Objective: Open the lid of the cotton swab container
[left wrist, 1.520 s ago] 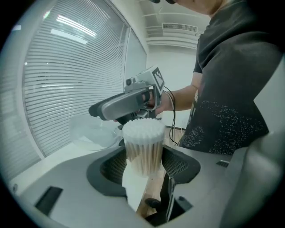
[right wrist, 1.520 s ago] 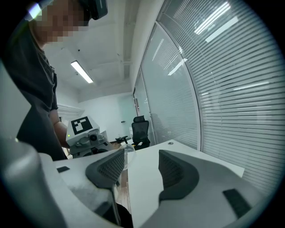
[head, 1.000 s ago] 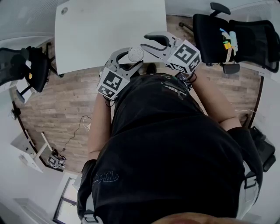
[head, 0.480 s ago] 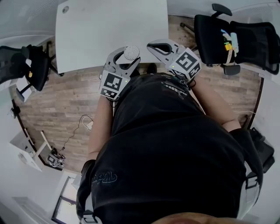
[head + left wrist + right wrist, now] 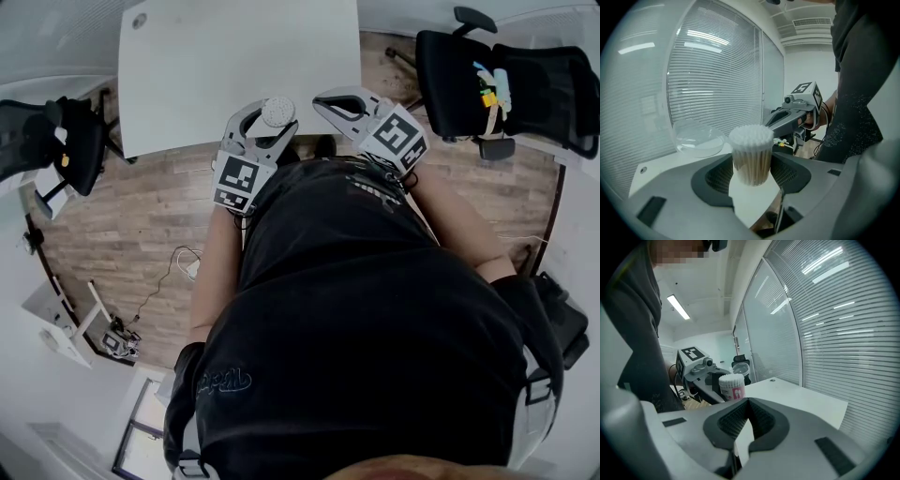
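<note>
Right tool is backing off, jaws just closing together empty (clear domed lid is hanging open); left tool is clamping the clear round cotton swab container steady.

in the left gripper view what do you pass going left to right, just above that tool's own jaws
clear lid → cotton swab container → right tool → person's black shirt
</note>
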A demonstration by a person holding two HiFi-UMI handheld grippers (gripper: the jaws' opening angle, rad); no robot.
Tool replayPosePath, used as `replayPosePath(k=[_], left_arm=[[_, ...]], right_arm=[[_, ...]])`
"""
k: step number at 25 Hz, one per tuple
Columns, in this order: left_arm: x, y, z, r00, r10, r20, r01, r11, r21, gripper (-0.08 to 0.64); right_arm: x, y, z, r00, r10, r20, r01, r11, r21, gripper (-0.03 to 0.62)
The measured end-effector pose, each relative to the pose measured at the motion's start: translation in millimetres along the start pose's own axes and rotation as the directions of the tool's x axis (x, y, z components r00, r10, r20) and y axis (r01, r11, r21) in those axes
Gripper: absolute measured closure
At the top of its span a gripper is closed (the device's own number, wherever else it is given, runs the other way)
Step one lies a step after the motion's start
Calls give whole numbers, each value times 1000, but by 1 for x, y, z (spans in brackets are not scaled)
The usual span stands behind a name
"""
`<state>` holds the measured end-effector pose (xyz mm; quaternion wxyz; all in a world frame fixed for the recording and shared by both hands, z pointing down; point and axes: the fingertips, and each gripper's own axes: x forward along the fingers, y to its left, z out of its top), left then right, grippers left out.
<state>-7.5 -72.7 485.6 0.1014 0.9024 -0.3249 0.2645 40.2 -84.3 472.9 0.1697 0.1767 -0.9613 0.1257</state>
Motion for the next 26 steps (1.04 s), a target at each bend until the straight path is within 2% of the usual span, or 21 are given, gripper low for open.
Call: replayPosePath(k=[11,26], left_arm=[[-1,9,-4,1000,9,8,-9,999,-35,304],[0,10,-6,1000,11,4,-11,999,-45,304]], right_arm=[[5,2,5,1000,-3,10,3,1000,-7,569],[3,-2,3,1000,-15,10,15,1000,-4,569]])
